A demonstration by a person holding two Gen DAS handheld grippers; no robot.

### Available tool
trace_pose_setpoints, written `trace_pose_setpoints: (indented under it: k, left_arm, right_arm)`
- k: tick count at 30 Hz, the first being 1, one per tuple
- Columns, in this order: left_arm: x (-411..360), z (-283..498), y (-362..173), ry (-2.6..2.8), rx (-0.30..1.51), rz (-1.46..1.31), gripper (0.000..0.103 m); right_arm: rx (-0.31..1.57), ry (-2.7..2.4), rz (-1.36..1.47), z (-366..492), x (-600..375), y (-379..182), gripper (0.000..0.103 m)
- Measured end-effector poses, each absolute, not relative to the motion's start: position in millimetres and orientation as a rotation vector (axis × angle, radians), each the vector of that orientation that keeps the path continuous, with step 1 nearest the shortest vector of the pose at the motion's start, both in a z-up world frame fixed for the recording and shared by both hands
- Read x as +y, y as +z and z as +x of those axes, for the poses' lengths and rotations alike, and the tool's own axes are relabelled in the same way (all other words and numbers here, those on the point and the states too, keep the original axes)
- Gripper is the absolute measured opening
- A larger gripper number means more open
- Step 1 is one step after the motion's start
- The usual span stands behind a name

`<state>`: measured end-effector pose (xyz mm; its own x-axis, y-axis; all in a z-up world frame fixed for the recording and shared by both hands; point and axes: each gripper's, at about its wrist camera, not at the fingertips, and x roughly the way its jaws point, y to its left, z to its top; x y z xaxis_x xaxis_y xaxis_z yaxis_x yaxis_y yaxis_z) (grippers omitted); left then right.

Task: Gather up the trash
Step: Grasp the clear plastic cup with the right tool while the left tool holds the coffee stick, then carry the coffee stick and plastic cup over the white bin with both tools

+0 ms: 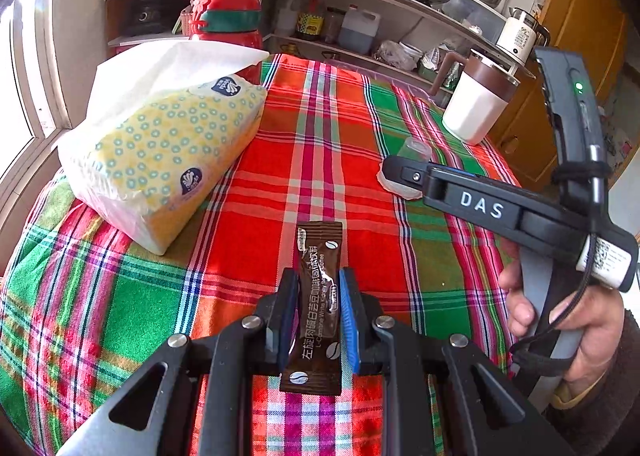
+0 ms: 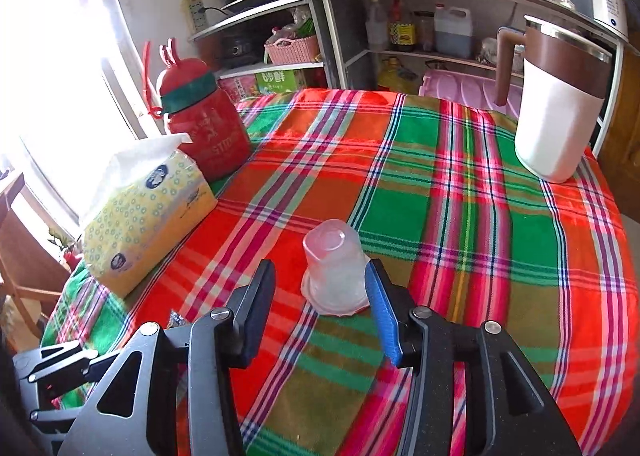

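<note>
A kitchen tabletop (image 2: 460, 216) under plaid cloth. The left tongs (image 1: 319, 306) pinch a brown coffee sachet (image 1: 318, 304), its long axis running along the fingers toward 12 o'clock. The right tongs (image 2: 320, 296) stand spread around an upturned clear plastic cup (image 2: 335, 268), dead ahead at 12 o'clock, the blue pad at its rim; closing there looks the natural move.

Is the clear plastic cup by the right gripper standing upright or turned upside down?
Upside down. In the right wrist view the plastic cup rests on its wide rim on the tablecloth, closed base up, between the open right gripper fingers.
</note>
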<state>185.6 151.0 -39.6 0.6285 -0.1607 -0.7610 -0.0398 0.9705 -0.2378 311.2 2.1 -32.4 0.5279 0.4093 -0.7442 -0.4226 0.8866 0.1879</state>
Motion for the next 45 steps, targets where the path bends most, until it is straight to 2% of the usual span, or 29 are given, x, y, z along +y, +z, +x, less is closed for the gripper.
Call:
trace_pose_setpoints:
  k: [8, 11, 19, 45]
  left_arm:
    - [151.0, 188.8, -43.3, -0.076, 0.898, -0.249, 0.022]
    - [149.8, 189.2, -43.6, -0.083, 0.898, -0.249, 0.022]
    - [150.0, 188.1, -42.4, -0.082, 0.897, -0.252, 0.022]
    - [96.9, 146.3, -6.8, -0.144, 0.829, -0.189, 0.022]
  right_arm:
    - [0.912, 0.484, -0.011, 324.1, 5.7, -41.2, 0.048]
    - [0.905, 0.480, -0.016, 322.9, 7.2, -42.9, 0.043]
    - [0.890, 0.470, -0.003, 315.5, 4.7, -40.1, 0.042]
    - [0.822, 0.453, 0.070, 229.8, -62.0, -7.8, 0.042]
